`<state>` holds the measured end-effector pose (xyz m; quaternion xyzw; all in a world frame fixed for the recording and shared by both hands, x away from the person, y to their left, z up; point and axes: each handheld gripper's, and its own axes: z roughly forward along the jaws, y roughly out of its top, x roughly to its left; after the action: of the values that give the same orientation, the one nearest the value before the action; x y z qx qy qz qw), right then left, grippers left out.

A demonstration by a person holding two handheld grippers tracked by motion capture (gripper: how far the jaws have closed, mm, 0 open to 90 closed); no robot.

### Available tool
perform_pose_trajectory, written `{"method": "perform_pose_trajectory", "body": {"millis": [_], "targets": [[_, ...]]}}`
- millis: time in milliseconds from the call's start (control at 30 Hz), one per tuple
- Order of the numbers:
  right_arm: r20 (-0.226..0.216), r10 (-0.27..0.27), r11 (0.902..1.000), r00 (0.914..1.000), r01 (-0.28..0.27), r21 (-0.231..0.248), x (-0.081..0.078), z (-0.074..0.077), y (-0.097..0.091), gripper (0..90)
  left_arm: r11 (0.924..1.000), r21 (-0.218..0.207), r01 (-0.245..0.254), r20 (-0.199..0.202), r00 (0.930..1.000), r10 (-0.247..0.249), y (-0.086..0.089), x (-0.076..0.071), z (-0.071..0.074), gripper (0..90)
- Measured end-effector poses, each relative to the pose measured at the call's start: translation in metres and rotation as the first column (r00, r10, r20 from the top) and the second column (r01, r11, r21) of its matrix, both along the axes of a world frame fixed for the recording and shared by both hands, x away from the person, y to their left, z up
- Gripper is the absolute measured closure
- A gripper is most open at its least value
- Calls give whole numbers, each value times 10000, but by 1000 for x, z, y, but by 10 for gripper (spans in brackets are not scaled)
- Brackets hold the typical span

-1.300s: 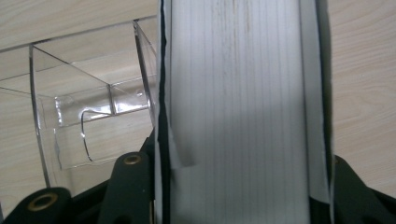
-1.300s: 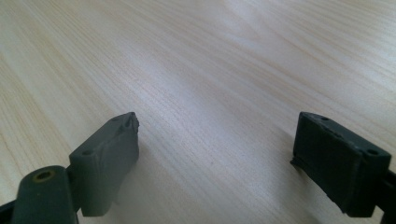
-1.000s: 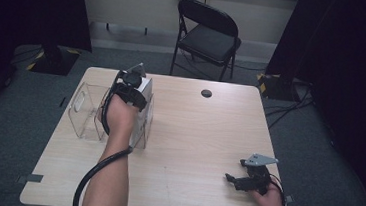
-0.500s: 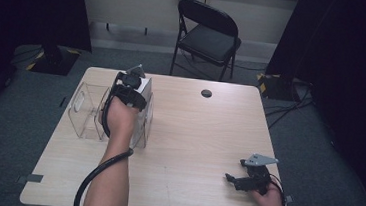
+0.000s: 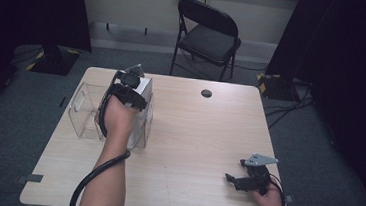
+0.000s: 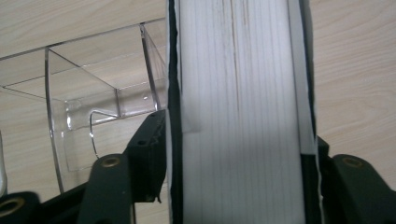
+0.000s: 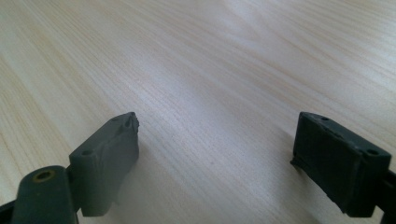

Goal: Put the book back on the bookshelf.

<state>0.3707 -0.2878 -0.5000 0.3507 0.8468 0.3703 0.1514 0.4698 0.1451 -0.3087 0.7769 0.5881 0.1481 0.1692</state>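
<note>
In the high view, the left gripper (image 5: pixel 132 76) hangs over the right end of a clear plastic bin (image 5: pixel 80 115) that sits on the left part of the wooden table (image 5: pixel 192 149). A white book (image 5: pixel 144 88) stands upright at that gripper, at the bin's right end by its wall, its top just under the gripper's body. The person's left hand (image 5: pixel 117 117) wraps the gripper from above, and the black cable (image 5: pixel 95 176) trails down along the forearm. The right gripper (image 5: pixel 228 177) rests low near the table's near right corner, well apart from the bin, with its grey plate (image 5: pixel 260 160) on top. A small dark round thing (image 5: pixel 206 93) lies near the far edge, and a folding chair (image 5: pixel 208 35) stands beyond the table

In the left gripper view, the book's (image 6: pixel 240 112) page edges run up the middle between the two black jaws. The jaws have just been opening; a thin gap shows on the left side, so the pads no longer press on the book though it stands between them. The clear bin's (image 6: pixel 84 98) walls and a divider show to the left, over the tabletop (image 6: pixel 355 60)

In the right gripper view, the jaws stand wide apart with nothing between them, just above bare wood (image 7: pixel 210 70)
</note>
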Motion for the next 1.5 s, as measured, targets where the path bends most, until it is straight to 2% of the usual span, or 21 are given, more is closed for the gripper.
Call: {"method": "perform_pose_trajectory", "body": {"millis": [100, 167, 267, 367, 467, 633, 800, 933, 1033, 1433, 1500], "targets": [[18, 12, 10000, 10000, -12, -2, 0, 0, 0, 135, 9999, -125, 109, -45, 9999, -109, 2, -3, -1, 376], [17, 3, 10000, 10000, -3, -2, 0, 0, 0, 135, 9999, -98, 115, 181, 9998, -113, 2, -6, -1, 366], [16, 11, 10000, 10000, -11, 1, 0, 0, 0, 135, 9998, -28, 192, 103, 9998, -192, 3, -8, 0, 356], [17, 5, 10000, 10000, -5, -1, 0, 0, 0, 135, 9998, -44, 205, 57, 9998, -205, 5, -10, 0, 337], [8, -7, 10000, 10000, 7, -4, 0, 0, 0, 135, 9999, -136, 75, 200, 9998, -72, 8, -12, 1, 325], [27, 8, 10000, 10000, -8, -4, 0, 0, 0, 135, 9996, -218, 157, -70, 9998, -159, 12, -14, 1, 304], [29, 16, 10000, 10000, -16, -7, 0, 0, 0, 135, 9997, -226, 136, -62, 9999, -137, 13, -16, 0, 286], [27, 22, 10000, 10000, -22, -14, 0, 0, 0, 135, 9995, -225, 217, -232, 9995, -223, 15, -18, -1, 277], [21, 18, 10000, 10000, -18, -10, 0, 0, 0, 135, 9995, -276, 126, -151, 9998, -131, 16, -19, -1, 271], [28, 20, 10000, 10000, -20, -19, 0, 0, 0, 135, 9992, -264, 315, -11, 9995, -315, 20, -26, 1, 241], [30, 25, 10000, 10000, -25, -21, 0, 0, 0, 135, 9987, -406, 321, -44, 9995, -323, 21, -27, 1, 241]]}}
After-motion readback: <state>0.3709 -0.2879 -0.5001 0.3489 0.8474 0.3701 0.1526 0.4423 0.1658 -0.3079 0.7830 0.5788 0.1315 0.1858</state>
